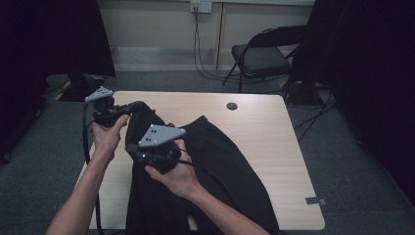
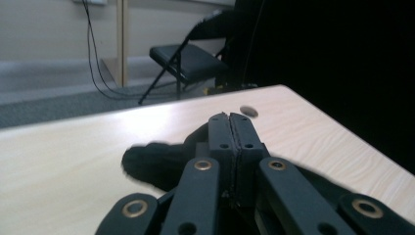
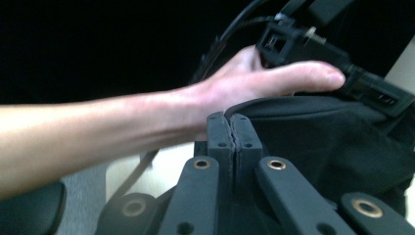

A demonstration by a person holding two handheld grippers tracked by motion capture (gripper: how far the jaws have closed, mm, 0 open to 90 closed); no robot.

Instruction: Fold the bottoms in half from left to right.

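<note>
In the left gripper view the left gripper point(image 2: 230, 117) has its two black jaws pressed flat together, the ribbed pads meeting along a thin seam with no gap. Dark fabric bunches just below and behind them; whether a fold is pinched in that seam I cannot tell. The right gripper point(image 3: 230, 117) is closed the same way, pad against pad, with the same cloth rising right behind its tips.

That cloth is a black garment point(image 1: 215, 161), soft, matte and limp, draped in loose folds. Its upper edge hangs raised at both grippers while the rest trails down onto the table and over the near edge. Lifted at two separate spots like this, the garment looks to be held up so its weight pulls it straight, probably to spread or fold it.

Beyond the left gripper's jaws lies the table point(image 1: 264, 142), pale wood-grain laminate, smooth, with rounded corners and a round cable hole point(image 2: 249, 111) just past the tips. Farther off stands a black folding chair point(image 2: 188, 61) on grey carpet. Ahead of the right gripper's jaws, the person's left hand point(image 3: 254, 78) grips the other tool above the cloth.
</note>
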